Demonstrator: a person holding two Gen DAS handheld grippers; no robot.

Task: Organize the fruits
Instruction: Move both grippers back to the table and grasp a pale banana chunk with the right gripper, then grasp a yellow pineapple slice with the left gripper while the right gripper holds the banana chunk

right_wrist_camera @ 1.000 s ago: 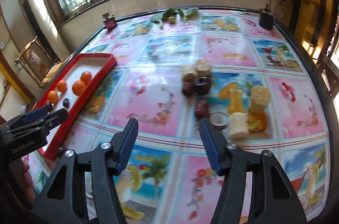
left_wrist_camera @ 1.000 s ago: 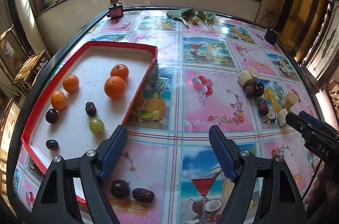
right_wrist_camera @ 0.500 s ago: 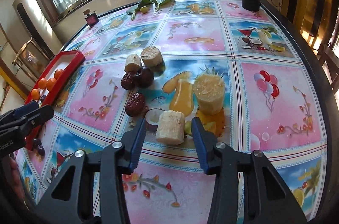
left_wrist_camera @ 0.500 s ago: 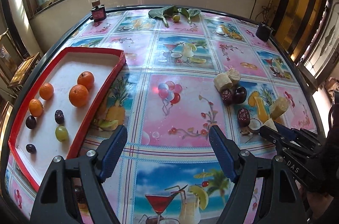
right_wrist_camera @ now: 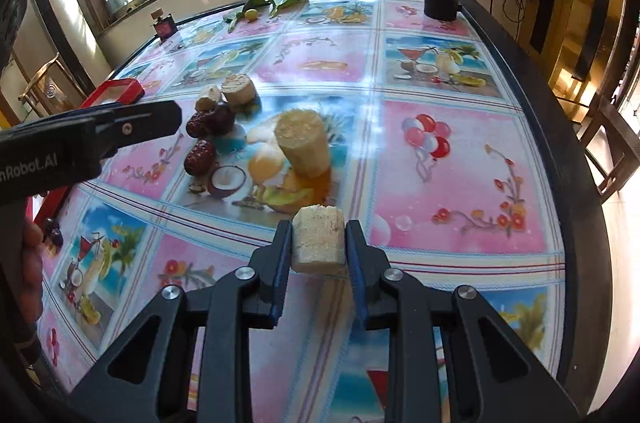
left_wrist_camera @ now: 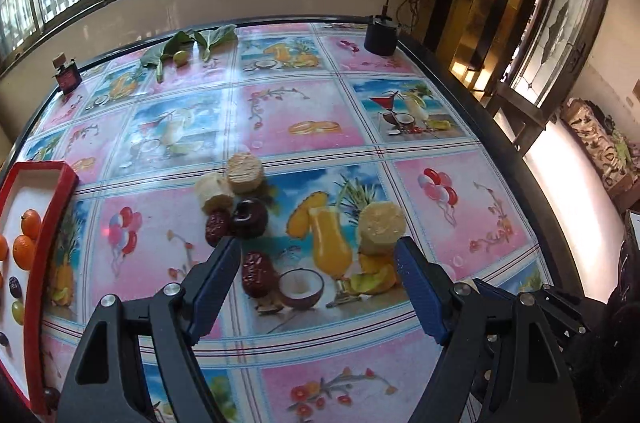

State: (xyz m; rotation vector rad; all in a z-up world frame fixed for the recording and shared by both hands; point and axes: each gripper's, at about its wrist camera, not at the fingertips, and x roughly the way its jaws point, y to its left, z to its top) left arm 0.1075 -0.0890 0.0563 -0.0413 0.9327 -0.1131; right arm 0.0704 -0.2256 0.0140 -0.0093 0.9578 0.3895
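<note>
My right gripper (right_wrist_camera: 319, 229) is closing, and its pads press both sides of a pale yellow cylindrical fruit chunk (right_wrist_camera: 319, 243) just above the tablecloth. Ahead of it lie a taller pale chunk (right_wrist_camera: 304, 143), red dates (right_wrist_camera: 199, 157), a dark plum (right_wrist_camera: 222, 119) and two more pale chunks (right_wrist_camera: 239, 89). My left gripper (left_wrist_camera: 318, 251) stands open and empty over the same pile, with a red date (left_wrist_camera: 258, 273) by its left finger. The red tray (left_wrist_camera: 52, 223) at the far left holds oranges (left_wrist_camera: 24, 251), a green grape (left_wrist_camera: 17, 311) and dark fruits.
A black pot (left_wrist_camera: 381, 39) stands at the far right corner, a small red bottle (left_wrist_camera: 66, 75) at the far left, green leaves with a lime (left_wrist_camera: 188, 45) at the back. Two dark fruits (right_wrist_camera: 54, 233) lie outside the tray's near corner. The table's edge runs close on the right.
My left gripper swung right, from above the tray to over the fruit pile, staying open. My right gripper moved forward onto the nearest pale chunk and its jaws narrowed around it.
</note>
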